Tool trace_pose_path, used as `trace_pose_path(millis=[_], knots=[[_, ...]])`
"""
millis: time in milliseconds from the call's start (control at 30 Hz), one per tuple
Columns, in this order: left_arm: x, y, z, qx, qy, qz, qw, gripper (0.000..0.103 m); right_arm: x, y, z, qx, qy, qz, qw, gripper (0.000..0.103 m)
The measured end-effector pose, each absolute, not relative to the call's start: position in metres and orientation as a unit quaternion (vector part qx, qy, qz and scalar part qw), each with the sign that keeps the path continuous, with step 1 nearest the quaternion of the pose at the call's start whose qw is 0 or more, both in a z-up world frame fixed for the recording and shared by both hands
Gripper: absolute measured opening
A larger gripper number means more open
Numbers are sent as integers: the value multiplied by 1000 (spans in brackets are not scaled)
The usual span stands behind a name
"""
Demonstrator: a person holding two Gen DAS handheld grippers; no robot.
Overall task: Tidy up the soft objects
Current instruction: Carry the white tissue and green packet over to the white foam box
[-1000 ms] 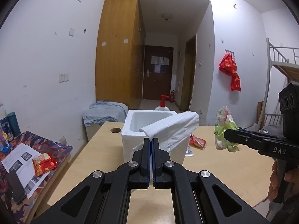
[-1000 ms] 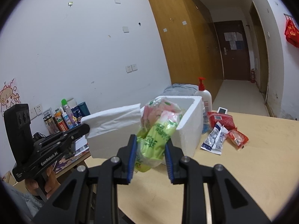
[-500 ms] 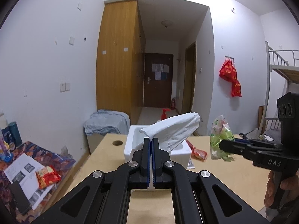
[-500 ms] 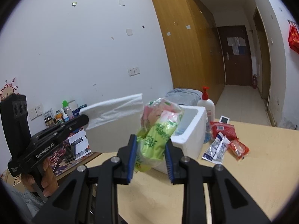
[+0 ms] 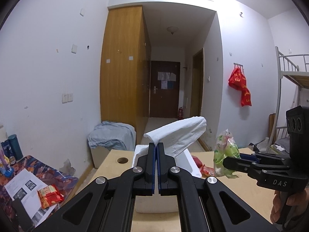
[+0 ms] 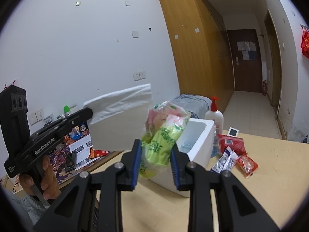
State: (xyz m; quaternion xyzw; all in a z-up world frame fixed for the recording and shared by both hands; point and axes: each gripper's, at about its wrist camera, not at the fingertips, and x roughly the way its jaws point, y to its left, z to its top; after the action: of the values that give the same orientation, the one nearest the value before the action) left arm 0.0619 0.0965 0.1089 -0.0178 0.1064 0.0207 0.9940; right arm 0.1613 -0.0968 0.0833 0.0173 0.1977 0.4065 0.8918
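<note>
Both lifted; tissue pack (image 5: 179, 135) pinched in L gripper (image 5: 156, 148) tips.

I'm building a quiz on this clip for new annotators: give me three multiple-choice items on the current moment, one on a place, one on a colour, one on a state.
1. Where does the pump bottle stand?
A. Right beside the white foam box on the table
B. On the floor by the door
C. Inside the foam box

2. What colour is the pump bottle's top?
A. Blue
B. Red
C. Green

3. What is the left claw doing?
A. Standing open with nothing in it
B. Clamped shut on the white tissue pack, held in the air
C. Pressing the pack flat on the table

Answers:
1. A, the right wrist view shows it at the box's far corner.
2. B, its dispenser head is red above a white body.
3. B, the pads meet on the pack's edge, and the pack hangs clear above the box.
</note>
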Motion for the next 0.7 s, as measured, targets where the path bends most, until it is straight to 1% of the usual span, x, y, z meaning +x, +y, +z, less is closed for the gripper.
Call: trace_pose_path(millis=[433, 700], knots=[[108, 100, 115, -14, 105, 10, 994, 1, 191, -88, 80, 23, 207, 402, 892, 32], [147, 102, 99, -21, 133, -4, 991, 1, 205, -89, 75, 26, 216, 394, 893, 32]])
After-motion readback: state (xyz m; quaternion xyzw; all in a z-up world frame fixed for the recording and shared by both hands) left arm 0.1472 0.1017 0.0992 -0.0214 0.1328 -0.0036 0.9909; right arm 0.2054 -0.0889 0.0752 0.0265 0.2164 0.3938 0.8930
